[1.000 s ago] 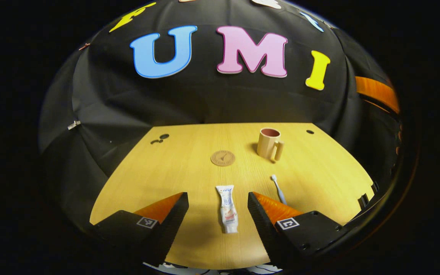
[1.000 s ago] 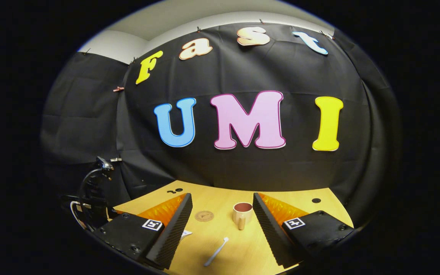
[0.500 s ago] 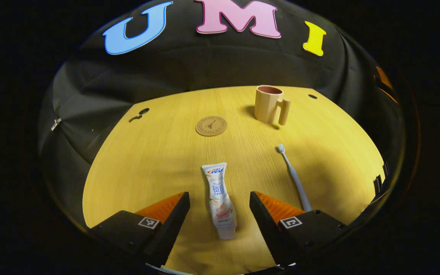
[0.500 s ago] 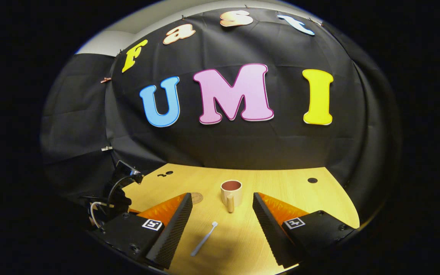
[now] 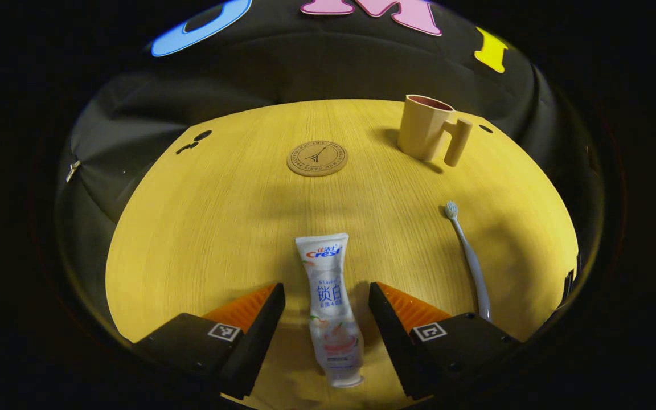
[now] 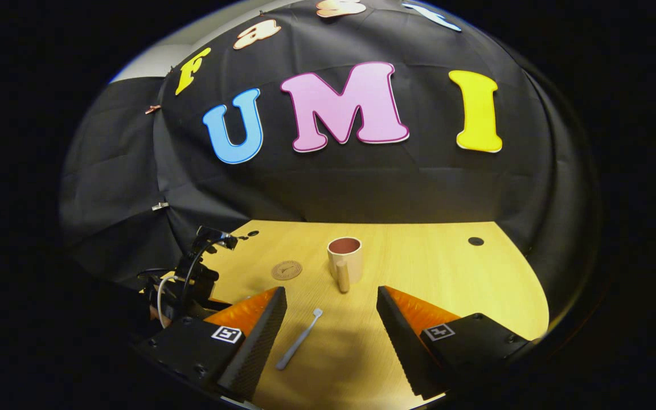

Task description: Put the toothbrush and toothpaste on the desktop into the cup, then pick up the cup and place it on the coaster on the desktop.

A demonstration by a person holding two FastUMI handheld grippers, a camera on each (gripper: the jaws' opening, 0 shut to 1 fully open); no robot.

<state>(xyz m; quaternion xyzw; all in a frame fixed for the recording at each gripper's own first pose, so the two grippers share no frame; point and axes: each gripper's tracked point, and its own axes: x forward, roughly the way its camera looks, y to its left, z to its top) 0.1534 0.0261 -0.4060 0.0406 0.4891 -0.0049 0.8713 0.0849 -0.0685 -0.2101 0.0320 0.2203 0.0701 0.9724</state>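
Note:
A white toothpaste tube (image 5: 329, 304) lies flat on the wooden desktop (image 5: 220, 228), lengthwise between the fingers of my open left gripper (image 5: 323, 296), which touch nothing. A pale toothbrush (image 5: 467, 256) lies to its right, head pointing away. A tan cup (image 5: 426, 127) with a handle stands upright at the far right, and a round cork coaster (image 5: 317, 158) lies left of it. In the right gripper view my right gripper (image 6: 331, 302) is open above the desk, with the toothbrush (image 6: 298, 339) near its left finger, the cup (image 6: 344, 258) ahead and the coaster (image 6: 286, 270) farther left.
The black cloth wall closes the back and sides of the desk. Small dark holes (image 5: 201, 135) mark the desktop at far left and far right (image 6: 475, 241). The other gripper with its cables (image 6: 185, 285) shows at the left in the right gripper view.
My left gripper has moved forward and down, so the toothpaste now lies between its fingers. The right gripper view has tilted downward, bringing more desk, the cup and the toothbrush into sight.

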